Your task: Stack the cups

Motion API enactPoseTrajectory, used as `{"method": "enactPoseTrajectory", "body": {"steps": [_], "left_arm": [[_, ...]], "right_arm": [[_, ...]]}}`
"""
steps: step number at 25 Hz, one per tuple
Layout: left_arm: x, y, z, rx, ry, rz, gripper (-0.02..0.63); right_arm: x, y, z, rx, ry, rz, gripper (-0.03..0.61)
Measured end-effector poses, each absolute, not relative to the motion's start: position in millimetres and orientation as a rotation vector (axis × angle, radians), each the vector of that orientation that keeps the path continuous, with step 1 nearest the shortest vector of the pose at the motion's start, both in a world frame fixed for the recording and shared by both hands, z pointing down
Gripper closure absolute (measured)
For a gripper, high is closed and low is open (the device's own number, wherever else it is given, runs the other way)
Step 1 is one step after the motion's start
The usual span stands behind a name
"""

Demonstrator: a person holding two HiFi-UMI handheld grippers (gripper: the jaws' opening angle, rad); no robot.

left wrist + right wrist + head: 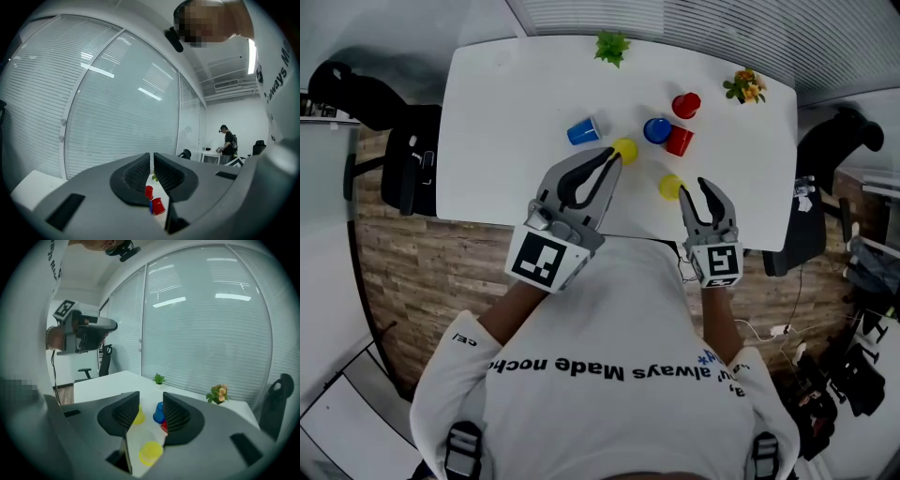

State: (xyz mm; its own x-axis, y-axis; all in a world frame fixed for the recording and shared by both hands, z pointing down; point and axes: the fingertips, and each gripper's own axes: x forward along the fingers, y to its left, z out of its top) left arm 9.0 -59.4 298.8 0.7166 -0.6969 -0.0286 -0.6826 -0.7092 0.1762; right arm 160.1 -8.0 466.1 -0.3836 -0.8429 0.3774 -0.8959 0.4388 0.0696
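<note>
While the left gripper (607, 155) is pressed shut and the right gripper (697, 192) spread, both empty, six cups (656, 130) sit unstacked on the white table (506, 112); stacking appears not begun.

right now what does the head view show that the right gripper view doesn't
Only the head view: the blue cup lying on its side and the marker cube on the right gripper. Only the right gripper view: the left gripper seen side on, held above the white table. Both: the near yellow cup, the middle blue cup, the green plant and the flowers.
</note>
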Motion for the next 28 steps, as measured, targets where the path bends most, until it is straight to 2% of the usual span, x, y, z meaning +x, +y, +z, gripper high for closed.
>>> {"method": "enactPoseTrajectory", "body": {"steps": [8, 12, 17, 20, 28], "left_arm": [[1, -54, 303, 2.759, -1.144, -0.120, 0.572], [-2, -53, 303, 2.754, -1.157, -0.121, 0.572], [-4, -52, 305, 2.750, -1.171, -0.118, 0.572], [-6, -49, 309, 2.750, -1.173, -0.088, 0.572], [-10, -50, 303, 2.736, -1.203, -0.116, 0.572]], "right_arm": [[170, 7, 568, 1.347, -2.233, 0.365, 0.306], [175, 6, 603, 1.317, -2.194, 0.402, 0.284], [175, 5, 628, 1.269, -2.174, 0.436, 0.292], [176, 4, 632, 1.257, -2.173, 0.444, 0.340], [156, -23, 616, 1.245, -2.230, 0.394, 0.344]]}}
